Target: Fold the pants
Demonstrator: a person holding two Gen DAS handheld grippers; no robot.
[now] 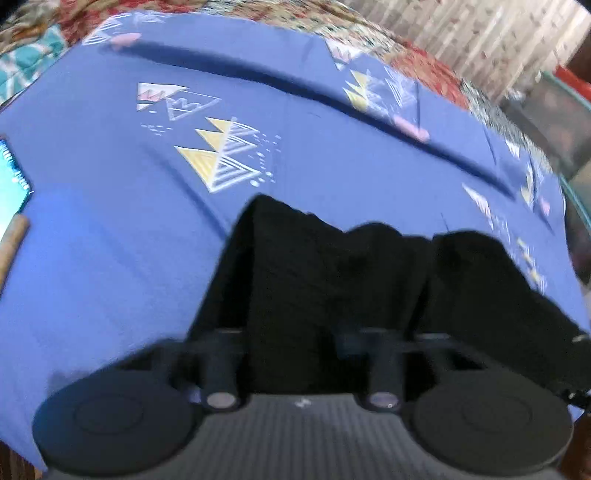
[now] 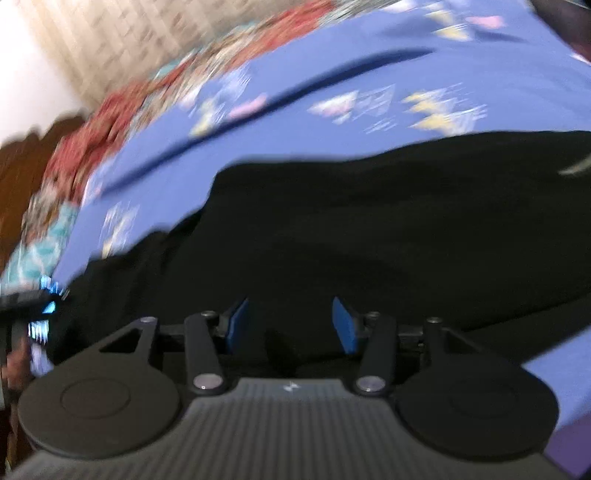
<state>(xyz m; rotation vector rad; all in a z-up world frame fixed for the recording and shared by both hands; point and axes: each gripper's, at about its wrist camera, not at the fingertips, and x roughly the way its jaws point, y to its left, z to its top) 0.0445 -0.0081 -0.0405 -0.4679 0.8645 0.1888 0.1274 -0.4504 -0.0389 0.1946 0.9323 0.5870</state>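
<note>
The right gripper (image 2: 290, 323) hangs spread over the black pants (image 2: 388, 229), probably seeking an edge; at nine o'clock the left gripper (image 1: 291, 339) is unreadable against the dark cloth.

A home bedroom: blue printed bedsheet (image 1: 110, 229) over a floral quilt (image 1: 280, 14).

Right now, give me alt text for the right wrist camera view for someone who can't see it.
The open right gripper hovers over black pants, its blue pads spread apart with nothing between them. The pants lie on a blue bedsheet printed with triangle patterns; the picture is motion-blurred.
</note>
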